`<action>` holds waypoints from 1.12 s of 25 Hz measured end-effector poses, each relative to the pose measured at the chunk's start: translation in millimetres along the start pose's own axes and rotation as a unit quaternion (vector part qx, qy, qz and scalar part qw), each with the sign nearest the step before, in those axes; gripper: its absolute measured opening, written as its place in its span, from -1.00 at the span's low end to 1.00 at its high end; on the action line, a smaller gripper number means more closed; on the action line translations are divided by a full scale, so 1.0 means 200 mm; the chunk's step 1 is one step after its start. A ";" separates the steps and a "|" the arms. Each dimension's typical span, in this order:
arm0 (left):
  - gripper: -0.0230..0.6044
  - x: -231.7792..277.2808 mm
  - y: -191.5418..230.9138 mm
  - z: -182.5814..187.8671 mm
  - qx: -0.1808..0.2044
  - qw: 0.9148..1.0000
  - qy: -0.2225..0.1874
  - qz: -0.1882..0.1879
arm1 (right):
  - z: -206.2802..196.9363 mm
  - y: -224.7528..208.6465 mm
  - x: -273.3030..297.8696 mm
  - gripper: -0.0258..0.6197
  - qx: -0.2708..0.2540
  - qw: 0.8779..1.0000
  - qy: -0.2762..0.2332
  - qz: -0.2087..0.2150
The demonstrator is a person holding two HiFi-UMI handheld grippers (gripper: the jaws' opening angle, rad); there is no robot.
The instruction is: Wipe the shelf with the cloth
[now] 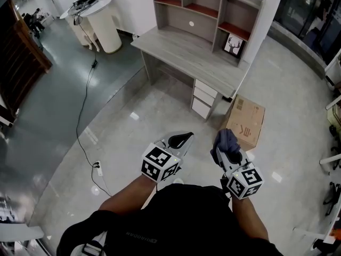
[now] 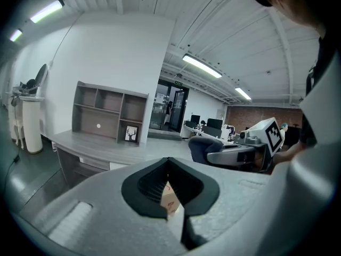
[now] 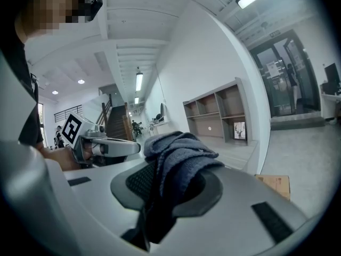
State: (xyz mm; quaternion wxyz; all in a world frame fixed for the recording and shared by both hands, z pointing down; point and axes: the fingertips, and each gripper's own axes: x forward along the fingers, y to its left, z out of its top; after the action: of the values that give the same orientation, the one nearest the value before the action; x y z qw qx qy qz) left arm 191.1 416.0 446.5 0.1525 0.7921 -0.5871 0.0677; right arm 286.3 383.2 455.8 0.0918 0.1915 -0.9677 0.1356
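Jaws of the right gripper [image 1: 229, 149] clench the blue-grey cloth [image 3: 178, 153], bunched over their tips at the head view's lower right, while those of the left gripper [image 1: 182, 140] meet, empty.

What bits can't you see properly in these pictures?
- Cloth: right gripper view, its lower end is buried between the right fingers.
- Cardboard box: left gripper view, only a sliver shows between the left fingers.
- Framed picture in the shelf: head view, too small.

You had two grippers, a left gripper [image 1: 181, 139] and a right gripper [image 1: 232, 154], one cloth [image 1: 226, 138], one shelf [image 1: 202, 7], one cardboard box [image 1: 248, 121], one framed picture [image 1: 233, 45] and, seemingly, three drawers [image 1: 205, 97].
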 end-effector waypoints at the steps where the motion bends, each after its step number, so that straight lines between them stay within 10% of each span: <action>1: -0.90 -0.01 0.02 -0.01 -0.001 1.000 0.002 0.000 | 0.00 0.01 0.01 -0.63 -0.001 1.000 0.000 -0.001; 28: -0.90 0.02 0.49 -0.04 -0.033 0.998 0.005 0.049 | 0.06 -0.12 0.48 -0.63 0.013 1.000 0.005 0.013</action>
State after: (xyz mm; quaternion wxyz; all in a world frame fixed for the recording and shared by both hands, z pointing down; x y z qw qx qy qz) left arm 100.7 389.2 471.3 0.1775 0.7565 -0.6266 0.0596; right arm 206.2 324.7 472.2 0.0928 0.1790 -0.9679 0.1500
